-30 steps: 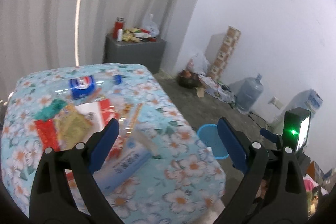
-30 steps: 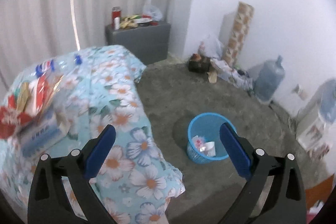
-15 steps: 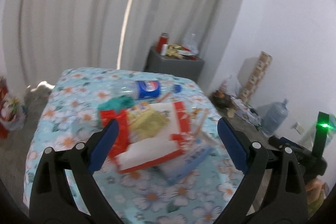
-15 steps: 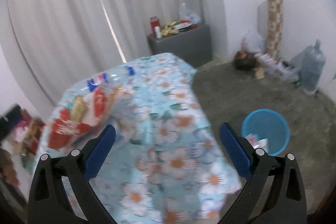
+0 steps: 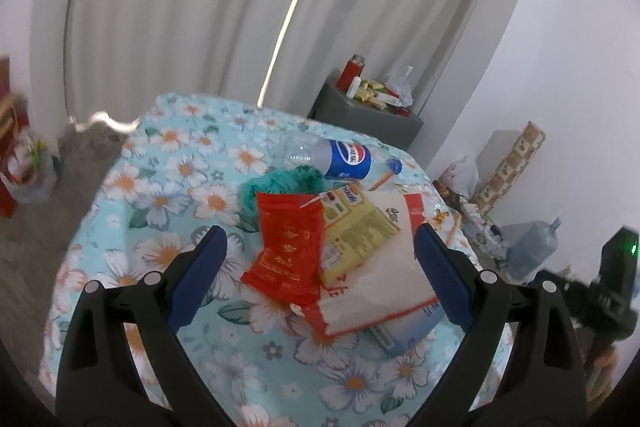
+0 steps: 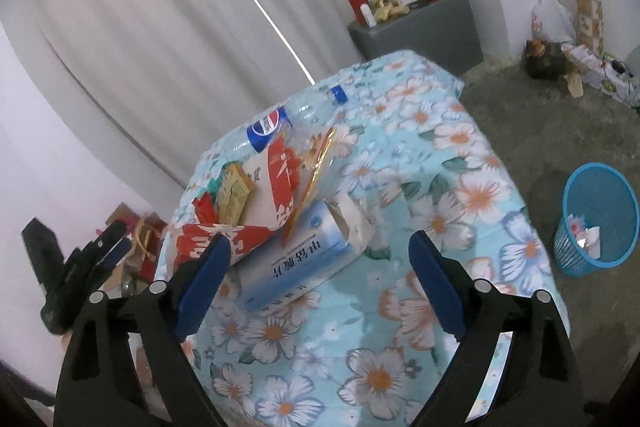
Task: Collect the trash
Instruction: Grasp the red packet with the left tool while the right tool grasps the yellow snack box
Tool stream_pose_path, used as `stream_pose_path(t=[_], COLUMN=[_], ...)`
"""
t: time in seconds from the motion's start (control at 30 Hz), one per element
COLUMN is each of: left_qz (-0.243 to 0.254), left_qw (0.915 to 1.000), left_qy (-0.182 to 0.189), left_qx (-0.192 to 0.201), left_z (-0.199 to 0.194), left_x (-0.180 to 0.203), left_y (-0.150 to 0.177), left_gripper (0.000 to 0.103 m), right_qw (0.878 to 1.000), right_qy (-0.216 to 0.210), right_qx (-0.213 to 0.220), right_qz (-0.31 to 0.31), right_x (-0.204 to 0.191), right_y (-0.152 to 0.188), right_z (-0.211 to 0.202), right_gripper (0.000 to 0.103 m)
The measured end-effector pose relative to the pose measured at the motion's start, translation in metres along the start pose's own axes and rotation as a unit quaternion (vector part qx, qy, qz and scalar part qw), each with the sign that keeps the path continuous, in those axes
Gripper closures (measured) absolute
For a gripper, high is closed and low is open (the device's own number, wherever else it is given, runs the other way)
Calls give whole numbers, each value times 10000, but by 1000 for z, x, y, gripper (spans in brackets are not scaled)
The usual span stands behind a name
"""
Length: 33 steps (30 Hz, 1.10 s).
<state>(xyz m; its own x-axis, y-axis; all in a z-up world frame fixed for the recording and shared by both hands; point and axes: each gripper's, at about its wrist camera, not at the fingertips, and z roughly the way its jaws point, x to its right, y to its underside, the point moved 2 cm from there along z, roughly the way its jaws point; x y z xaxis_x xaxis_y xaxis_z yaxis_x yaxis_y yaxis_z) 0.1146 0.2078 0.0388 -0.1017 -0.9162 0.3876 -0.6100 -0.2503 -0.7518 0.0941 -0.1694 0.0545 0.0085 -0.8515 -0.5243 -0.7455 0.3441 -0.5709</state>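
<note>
A heap of trash lies on the floral table (image 5: 168, 211): a red packet (image 5: 286, 247), a yellow wrapper (image 5: 356, 227), a white and red bag (image 5: 384, 279), a blue-white box (image 6: 296, 263), a green crumpled piece (image 5: 280, 183) and a Pepsi bottle (image 5: 344, 157). My left gripper (image 5: 320, 275) is open and empty, hovering over the heap. My right gripper (image 6: 320, 283) is open and empty, just short of the box. The blue bin (image 6: 596, 219) stands on the floor to the right of the table and holds some scraps.
A grey cabinet (image 6: 424, 27) with bottles and wrappers stands by the curtain. A water jug (image 5: 532, 247), bags and a patterned roll (image 5: 516, 155) sit along the white wall. Bags and boxes (image 6: 136, 243) lie on the floor left of the table.
Both grippers have swung left, away from the bin and floor, and now face the heap on the table. Both stay open and empty.
</note>
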Motion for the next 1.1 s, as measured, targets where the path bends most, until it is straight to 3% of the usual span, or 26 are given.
stream_pose_path(t=[0.17,0.23,0.37,0.53,0.73,1.1], left_qz=[-576,-814,-1078,-1291,-1429,-962], left_qw=[9965,9934,9873,9843,9830,9812], left_qy=[332,446,717,846,819,1362], left_qx=[-513,-676,-925,-853,-813,-968], left_z=[41,54,74,84,103,124], left_x=[-32,-42,-52,-58,-72,-80], left_y=[-8,-10,-16,-28,-36,-24], left_gripper=[26,36,37,37,48,48], right_qw=[9992,9983,9948,9862,9737,9633], right_qy=[-335,-527,-909,-1396,-1818,-2001], right_qx=[-220,-257,-457,-884,-1365,-1782], right_qz=[-1,-17,-59,-58,148,180], right_x=[-8,-11,-19,-34,-44,-53], right_y=[-5,-9,-25,-45,-67,-73], right_z=[15,18,29,54,85,113], right_gripper=[24,26,33,40,46,46])
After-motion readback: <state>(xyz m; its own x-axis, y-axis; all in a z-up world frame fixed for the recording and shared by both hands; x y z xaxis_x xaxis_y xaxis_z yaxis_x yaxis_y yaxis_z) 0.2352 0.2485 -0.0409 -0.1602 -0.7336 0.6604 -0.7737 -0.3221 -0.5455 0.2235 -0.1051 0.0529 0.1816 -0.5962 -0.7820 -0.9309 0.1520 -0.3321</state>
